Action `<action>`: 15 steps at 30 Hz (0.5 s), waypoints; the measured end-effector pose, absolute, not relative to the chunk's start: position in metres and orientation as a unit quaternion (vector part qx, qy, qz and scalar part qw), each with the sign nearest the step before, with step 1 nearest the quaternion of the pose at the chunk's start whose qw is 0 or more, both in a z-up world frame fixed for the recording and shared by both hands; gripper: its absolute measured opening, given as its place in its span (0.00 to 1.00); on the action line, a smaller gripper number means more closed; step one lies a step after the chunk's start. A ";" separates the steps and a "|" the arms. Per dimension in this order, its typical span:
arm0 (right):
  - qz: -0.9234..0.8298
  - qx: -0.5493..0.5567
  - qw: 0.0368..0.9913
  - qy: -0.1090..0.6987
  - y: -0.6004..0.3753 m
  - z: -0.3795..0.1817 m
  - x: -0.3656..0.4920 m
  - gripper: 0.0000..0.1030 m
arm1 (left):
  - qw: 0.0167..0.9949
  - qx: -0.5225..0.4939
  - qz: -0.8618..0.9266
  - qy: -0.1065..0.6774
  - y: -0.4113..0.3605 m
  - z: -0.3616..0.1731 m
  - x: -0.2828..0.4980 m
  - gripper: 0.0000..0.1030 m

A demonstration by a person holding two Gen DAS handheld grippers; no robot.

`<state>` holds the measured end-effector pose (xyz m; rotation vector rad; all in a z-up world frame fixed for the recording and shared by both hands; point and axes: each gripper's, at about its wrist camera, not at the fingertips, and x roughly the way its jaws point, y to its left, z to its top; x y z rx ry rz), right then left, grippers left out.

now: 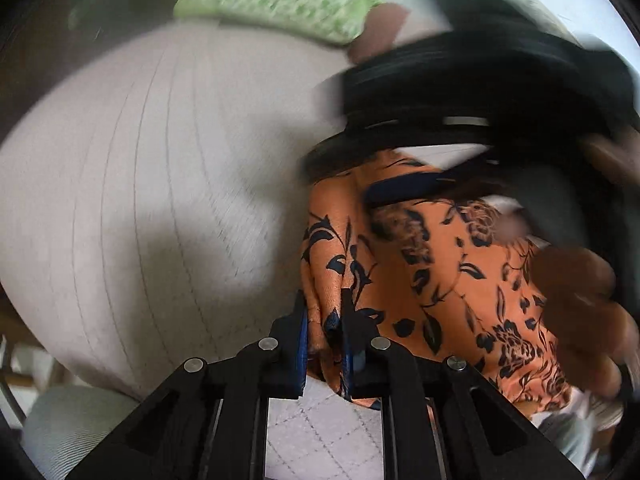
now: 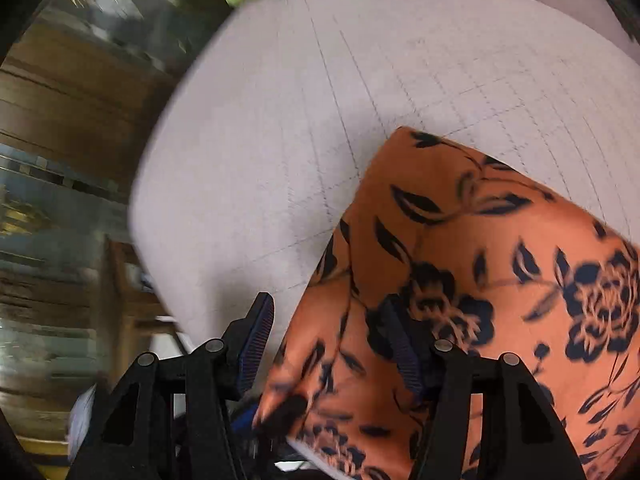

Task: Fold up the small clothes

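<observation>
Fingers point(image 1: 347, 336) of left gripper point(image 1: 325, 340) clamped on orange floral garment point(image 1: 440, 280) edge, pitched steeply down; right gripper point(image 2: 328, 344) held apart, garment fold between.

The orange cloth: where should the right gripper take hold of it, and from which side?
Probably the edge of the orange cloth nearest the right gripper, coming down from above. There the cloth lies between the open pads, its border standing free over the pale table, so the pads can close across it. The left gripper already pinches a fold on the other side, so the cloth should stretch between them.
</observation>
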<state>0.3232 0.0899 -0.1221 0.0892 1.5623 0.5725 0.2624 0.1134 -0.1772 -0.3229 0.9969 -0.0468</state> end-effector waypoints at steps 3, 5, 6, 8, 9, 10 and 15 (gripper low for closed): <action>0.247 -0.005 0.650 0.719 0.105 -0.135 0.328 0.57 | 0.882 -0.135 -0.042 0.450 0.103 -0.162 0.249 0.10; 0.242 -0.040 0.631 0.736 0.112 -0.146 0.329 0.54 | 0.887 -0.110 -0.039 0.448 0.096 -0.160 0.245 0.10; 0.239 -0.052 0.632 0.736 0.113 -0.148 0.329 0.49 | 0.886 -0.101 -0.042 0.450 0.092 -0.160 0.244 0.10; 0.231 -0.082 0.629 0.738 0.114 -0.152 0.325 0.39 | 0.887 -0.099 -0.051 0.449 0.088 -0.159 0.241 0.10; 0.230 -0.098 0.629 0.736 0.115 -0.154 0.322 0.33 | 0.887 -0.099 -0.054 0.447 0.086 -0.158 0.241 0.10; 0.228 -0.113 0.630 0.733 0.116 -0.154 0.320 0.25 | 0.889 -0.100 -0.059 0.443 0.084 -0.156 0.239 0.09; 0.240 -0.092 0.654 0.712 0.099 -0.131 0.315 0.13 | 0.911 -0.107 -0.077 0.391 0.088 -0.131 0.218 0.10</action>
